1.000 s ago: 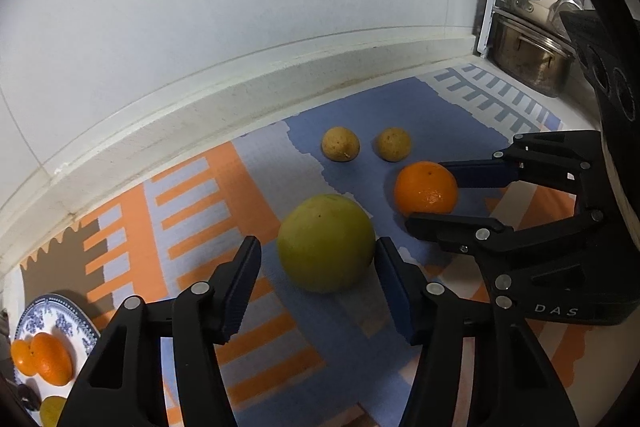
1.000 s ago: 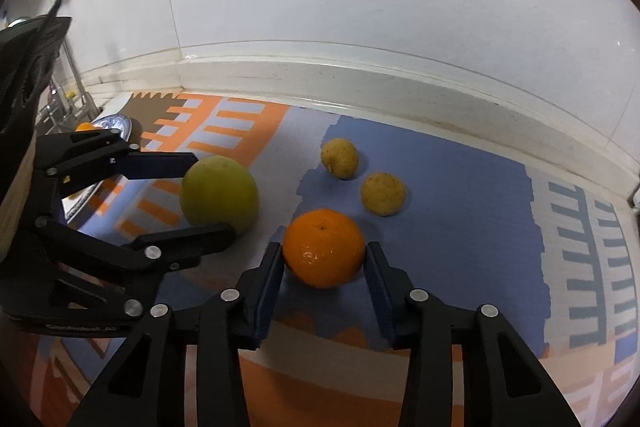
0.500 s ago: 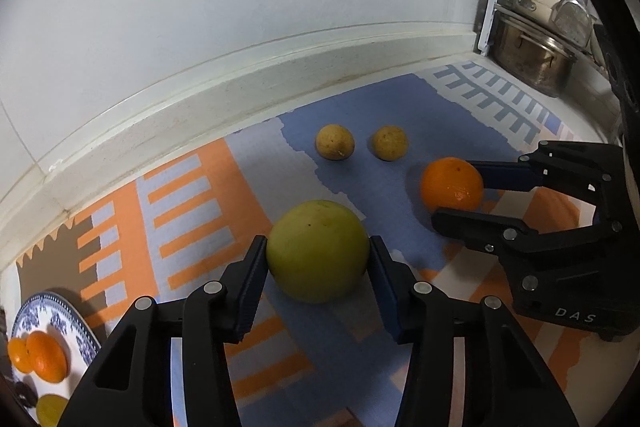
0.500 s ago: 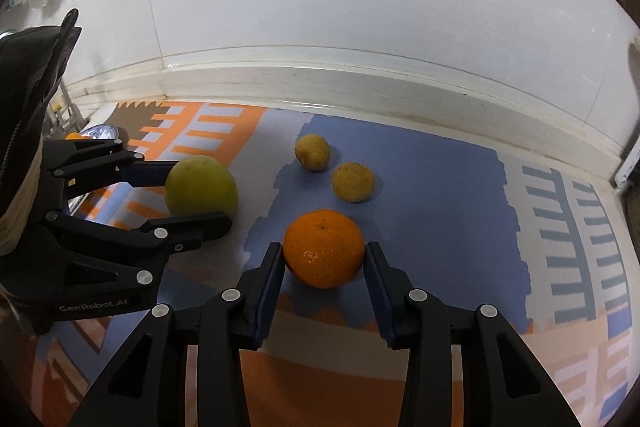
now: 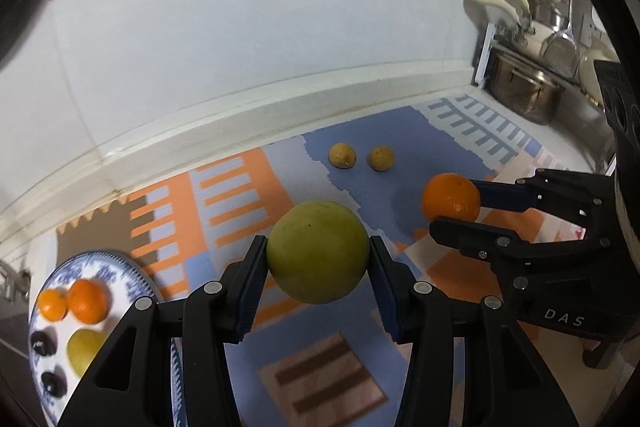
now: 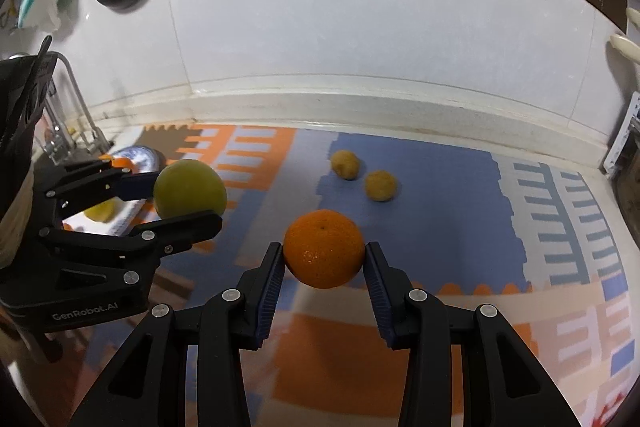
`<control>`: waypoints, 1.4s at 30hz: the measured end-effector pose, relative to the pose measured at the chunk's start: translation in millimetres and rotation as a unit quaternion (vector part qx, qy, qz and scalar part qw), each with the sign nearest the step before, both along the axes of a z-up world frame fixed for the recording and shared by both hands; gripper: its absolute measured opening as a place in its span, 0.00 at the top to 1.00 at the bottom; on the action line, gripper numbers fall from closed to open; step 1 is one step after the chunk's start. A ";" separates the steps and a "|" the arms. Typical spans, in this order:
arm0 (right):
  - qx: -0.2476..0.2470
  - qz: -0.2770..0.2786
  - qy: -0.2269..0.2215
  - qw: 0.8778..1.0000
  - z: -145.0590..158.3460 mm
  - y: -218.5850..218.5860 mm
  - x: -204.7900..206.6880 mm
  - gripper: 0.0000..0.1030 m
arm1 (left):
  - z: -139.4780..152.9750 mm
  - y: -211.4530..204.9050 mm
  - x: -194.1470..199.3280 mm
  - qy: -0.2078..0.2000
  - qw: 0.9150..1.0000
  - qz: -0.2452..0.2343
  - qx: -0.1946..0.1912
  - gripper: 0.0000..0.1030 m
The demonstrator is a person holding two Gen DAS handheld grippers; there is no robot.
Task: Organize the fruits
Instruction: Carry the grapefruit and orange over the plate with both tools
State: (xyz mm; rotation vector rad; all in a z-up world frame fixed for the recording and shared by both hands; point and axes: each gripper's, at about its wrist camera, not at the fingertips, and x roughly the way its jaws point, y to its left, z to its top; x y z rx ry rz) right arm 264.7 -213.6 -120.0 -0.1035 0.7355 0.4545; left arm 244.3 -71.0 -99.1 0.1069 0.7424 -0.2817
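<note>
Transport step judged in hand. Green fruit [image 5: 318,251] is pinched in the left claw [image 5: 318,261] and orange [image 6: 324,248] in the right claw [image 6: 324,259], both apparently lifted clear of the patterned mat [image 6: 440,195]. Next, carriage leftward to the blue-patterned plate [image 5: 120,261] is called for, with release onto a bare spot. Two small yellow fruits [image 5: 342,155] are left on the bench.

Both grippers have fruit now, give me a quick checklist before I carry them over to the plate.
1. Left gripper shut on the green fruit: ok.
2. Right gripper shut on the orange: ok.
3. Both fruits lifted off the mat: looks ok.
4. Free space on the plate for both: cannot tell, it already holds several fruits and is partly hidden.
5. Two small yellow fruits left on the mat: not ok yet.
</note>
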 end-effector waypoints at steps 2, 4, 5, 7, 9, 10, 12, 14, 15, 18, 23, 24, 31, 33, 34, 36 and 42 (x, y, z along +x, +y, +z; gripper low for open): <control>0.003 0.001 -0.008 1.000 6.3 4.9 -9.8 0.59 | 6.1 7.2 -9.5 -0.007 1.000 0.006 -0.004 0.53; 0.007 0.005 -0.015 1.000 13.7 10.5 -20.1 0.59 | 11.9 14.4 -18.6 -0.013 1.000 0.012 -0.008 0.53; 0.009 0.006 -0.018 1.000 16.4 12.9 -23.4 0.60 | 15.5 19.0 -23.8 -0.016 1.000 0.016 -0.010 0.53; 0.013 0.009 -0.025 1.000 23.3 18.9 -32.3 0.59 | 22.1 27.9 -34.5 -0.022 0.999 0.025 -0.017 0.53; 0.017 0.010 -0.032 0.999 31.0 25.2 -40.9 0.59 | 27.2 35.3 -43.6 -0.028 0.999 0.032 -0.021 0.53; 0.018 0.013 -0.037 0.999 34.9 28.9 -45.5 0.59 | 30.1 39.3 -48.7 -0.032 0.999 0.035 -0.022 0.53; 0.018 0.019 -0.047 0.999 41.6 36.2 -54.6 0.59 | 35.6 48.8 -58.9 -0.037 0.998 0.044 -0.024 0.53; 0.019 0.026 -0.054 0.998 47.7 45.0 -62.1 0.59 | 39.7 56.4 -66.5 -0.043 0.997 0.052 -0.028 0.53; 0.020 0.028 -0.056 0.998 50.4 48.6 -65.2 0.59 | 42.7 62.0 -71.9 -0.047 0.997 0.058 -0.027 0.53; 0.026 0.037 -0.062 0.997 56.2 61.2 -73.1 0.59 | 49.8 75.2 -83.8 -0.060 0.995 0.070 -0.022 0.53; 0.033 0.055 -0.067 0.996 62.9 80.8 -82.3 0.59 | 59.3 96.7 -100.8 -0.073 0.993 0.092 -0.014 0.53; 0.034 0.059 -0.068 0.995 64.1 85.4 -83.9 0.59 | 60.3 100.3 -103.1 -0.074 0.993 0.096 -0.013 0.53; 0.037 0.083 -0.070 0.993 68.3 115.3 -90.6 0.59 | 64.5 132.5 -120.1 -0.080 0.988 0.132 -0.006 0.53; 0.036 0.091 -0.069 0.993 67.3 125.5 -92.7 0.59 | 63.5 141.9 -122.4 -0.079 0.987 0.142 -0.005 0.53; 0.037 0.094 -0.067 0.993 66.4 128.8 -93.1 0.59 | 62.9 147.1 -124.1 -0.077 0.986 0.147 -0.004 0.53; 0.037 0.102 -0.061 0.992 63.3 138.1 -93.7 0.59 | 61.0 155.7 -126.1 -0.075 0.985 0.154 -0.003 0.53; 0.031 0.120 -0.034 0.992 47.9 167.0 -90.9 0.59 | 48.7 180.5 -126.3 -0.058 0.984 0.171 -0.002 0.53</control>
